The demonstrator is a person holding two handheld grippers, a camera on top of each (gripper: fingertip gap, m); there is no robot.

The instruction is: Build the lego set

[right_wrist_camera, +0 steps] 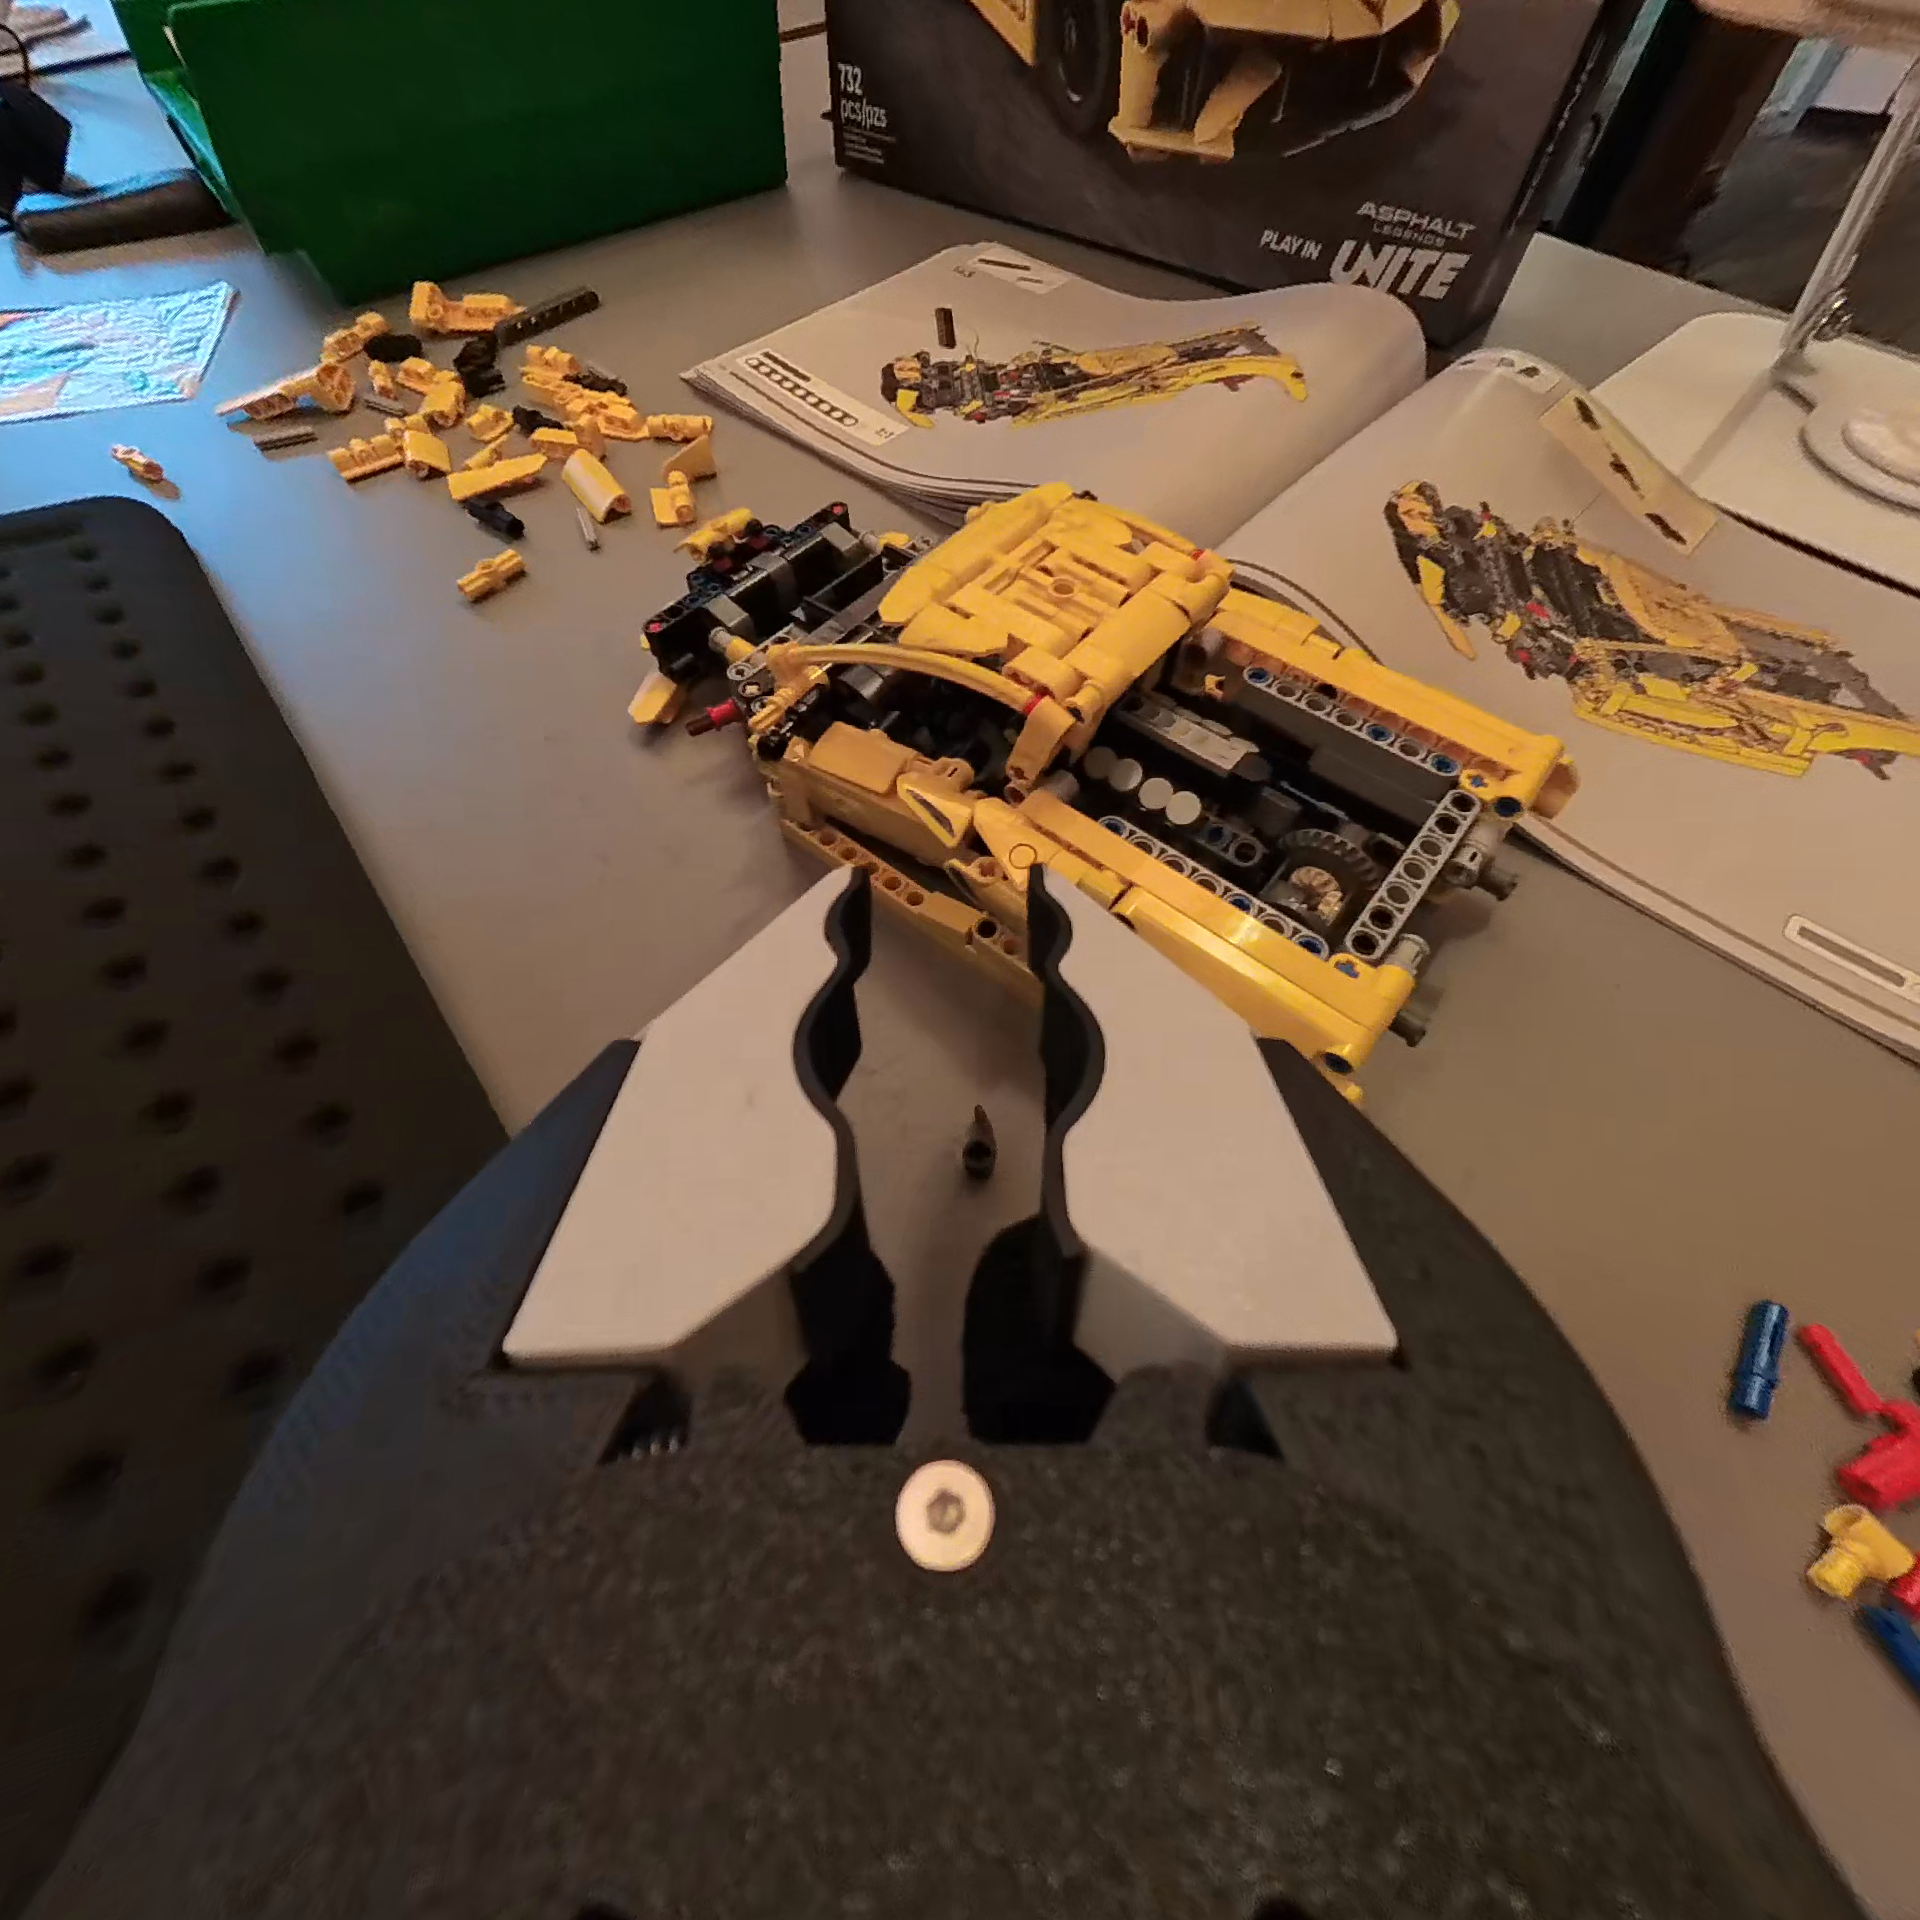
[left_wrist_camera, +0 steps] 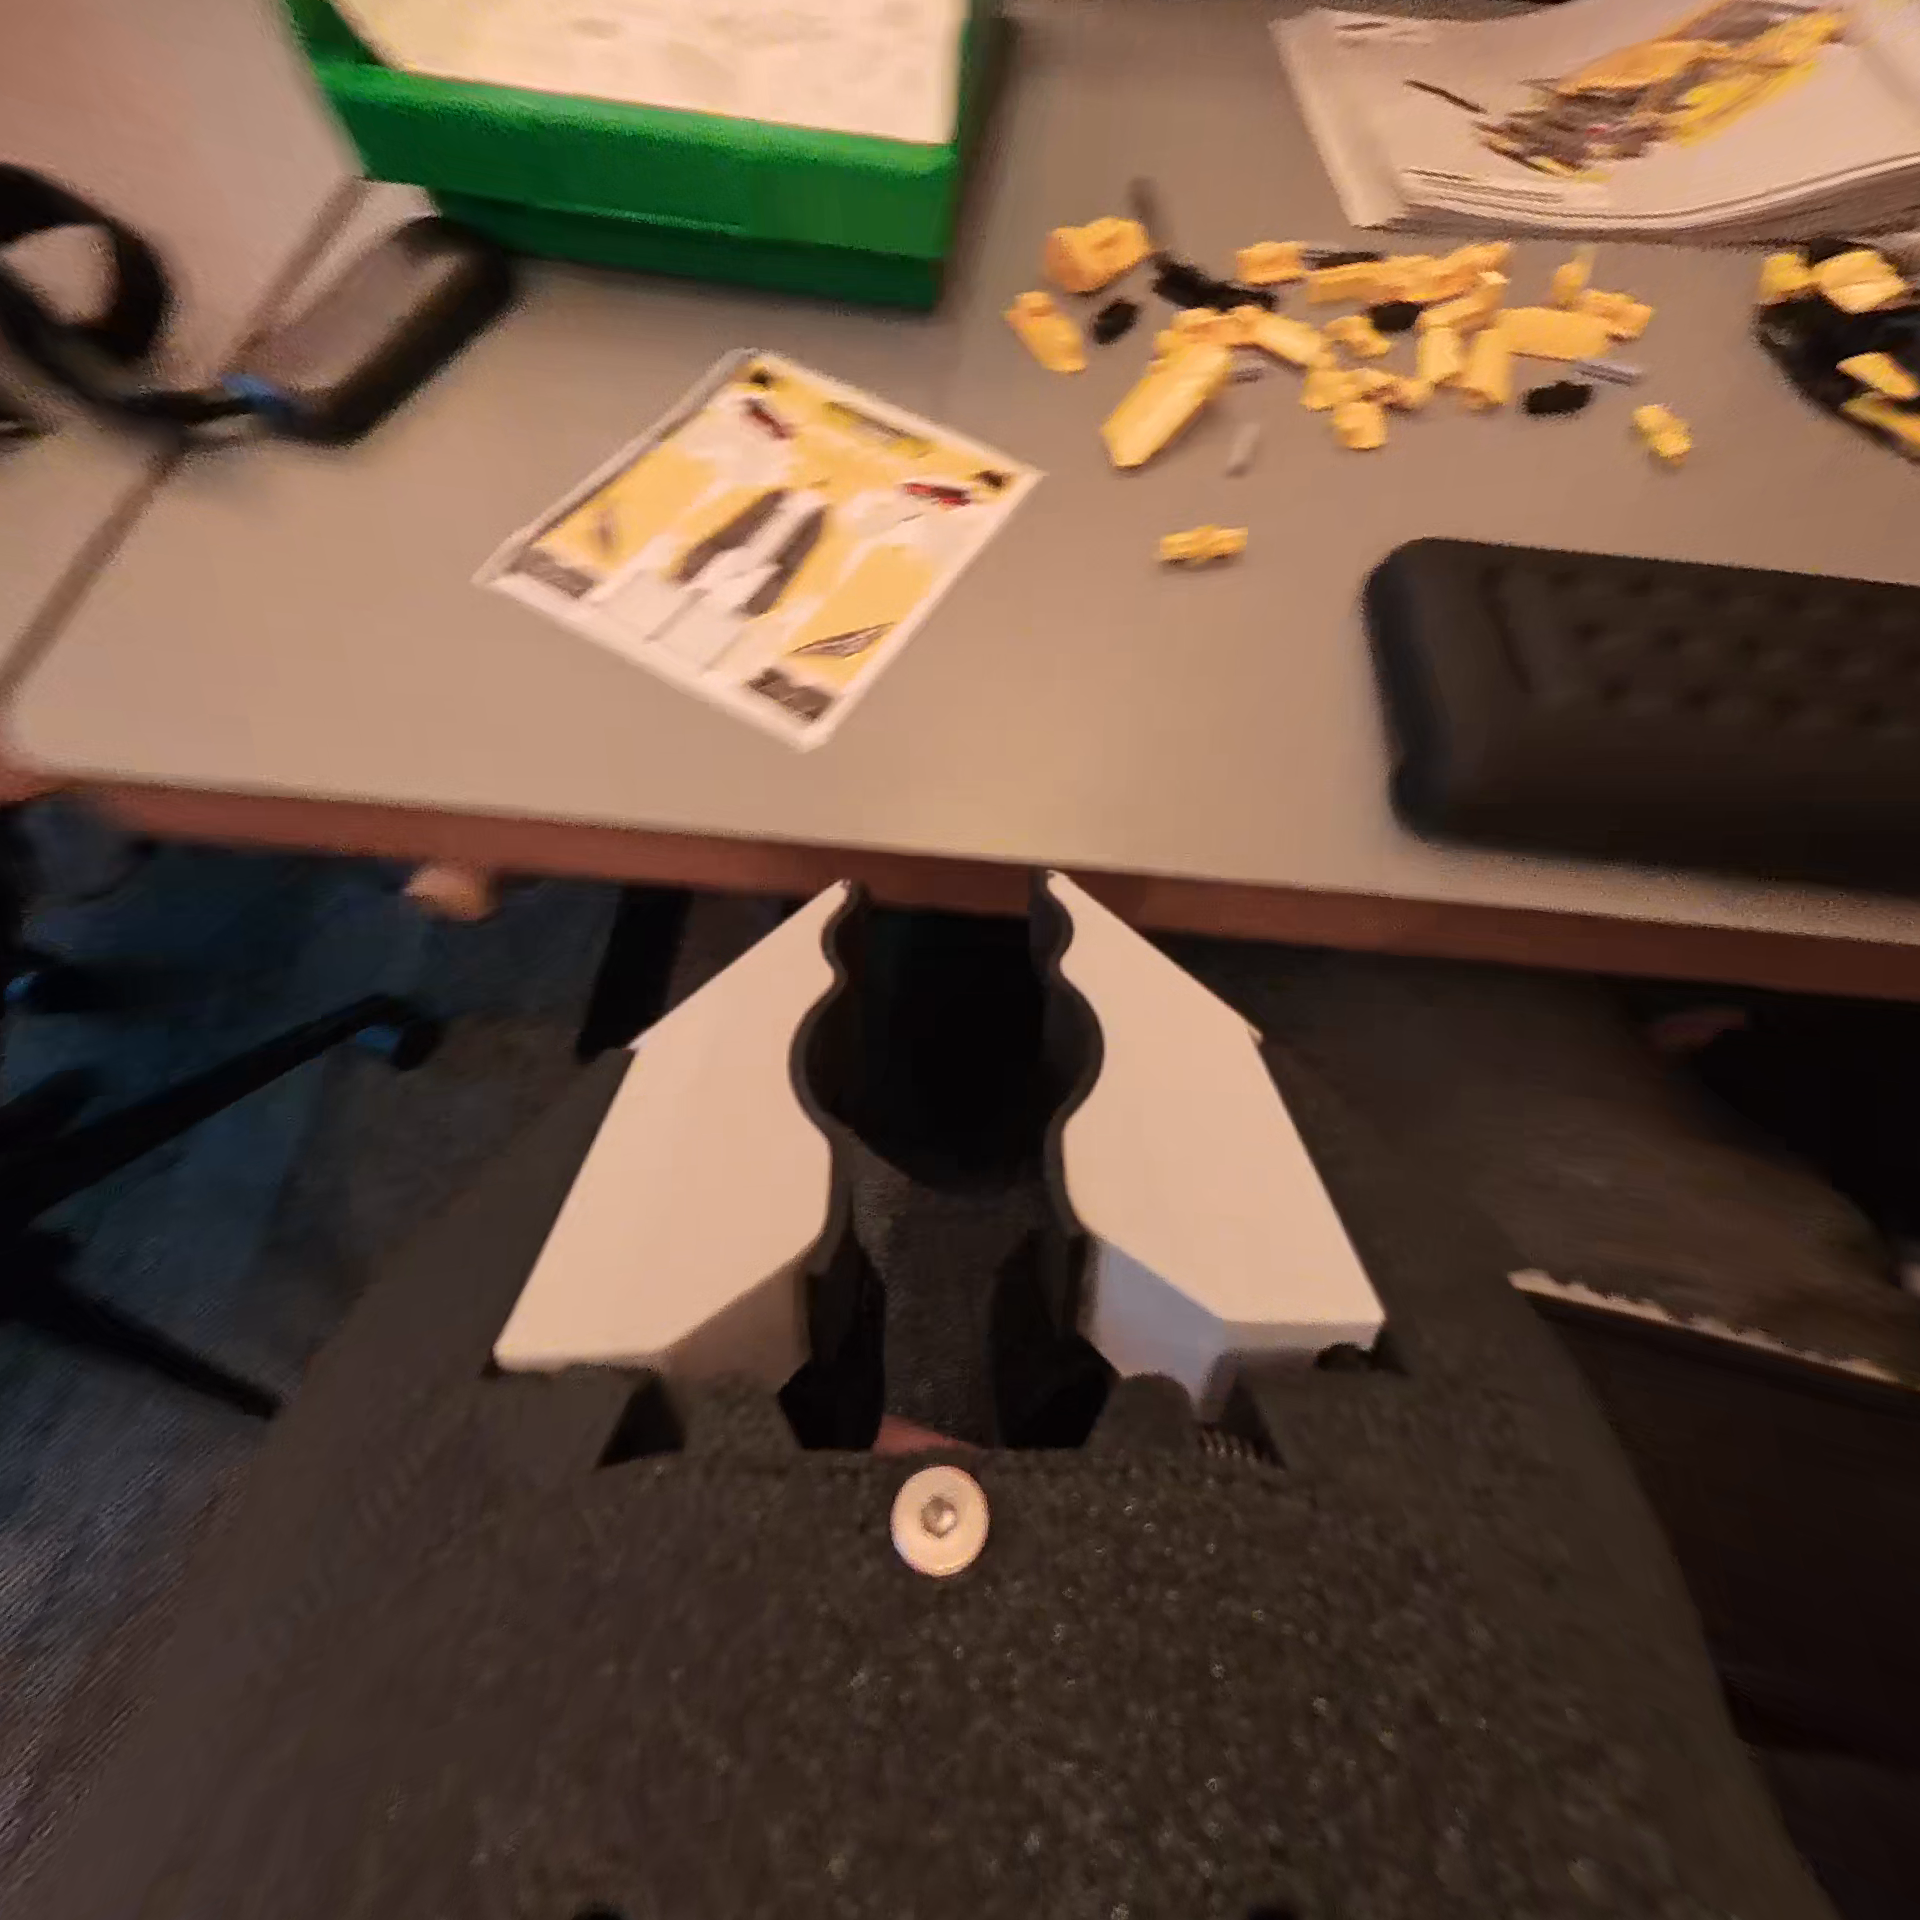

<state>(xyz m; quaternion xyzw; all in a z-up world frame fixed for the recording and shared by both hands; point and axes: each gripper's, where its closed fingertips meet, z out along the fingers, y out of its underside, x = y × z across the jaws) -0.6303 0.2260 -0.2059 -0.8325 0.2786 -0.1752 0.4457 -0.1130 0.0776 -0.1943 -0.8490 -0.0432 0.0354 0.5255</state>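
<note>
1. Right wrist view shows the right tool (right_wrist_camera: 945, 894) with its jaws parted and empty, tips just short of the near edge of the part-built yellow car (right_wrist_camera: 1101, 748), which lies on the grey surface (right_wrist_camera: 582, 831) partly over the open instruction booklet (right_wrist_camera: 1558, 582).
2. Left wrist view shows the left tool (left_wrist_camera: 945, 899) held off the near edge of the surface, jaws parted, gripping nothing. The frame is blurred, so we report little detail from it.
3. We judge the car to be light but fragile: rigid plastic beams pinned together, with an unfinished open rear frame and a thin arched yellow hose (right_wrist_camera: 894, 665) that would likely flex or pop loose.
4. We would take hold along the long yellow side beam (right_wrist_camera: 1247, 935) or the perforated end beam (right_wrist_camera: 1403, 883), where the structure looks stiffest. We would avoid the hose and the small panels on top.
5. The smooth plastic will probably slip under a light pinch; a grip across a flat beam face should hold better.
6. Loose yellow and black pieces (right_wrist_camera: 499, 416) lie scattered far left of the car. A small dark pin (right_wrist_camera: 979, 1143) lies on the surface between the right tool's fingers. These are tiny and will scoot away easily.
7. Coloured pins (right_wrist_camera: 1849, 1455) lie near right.
</note>
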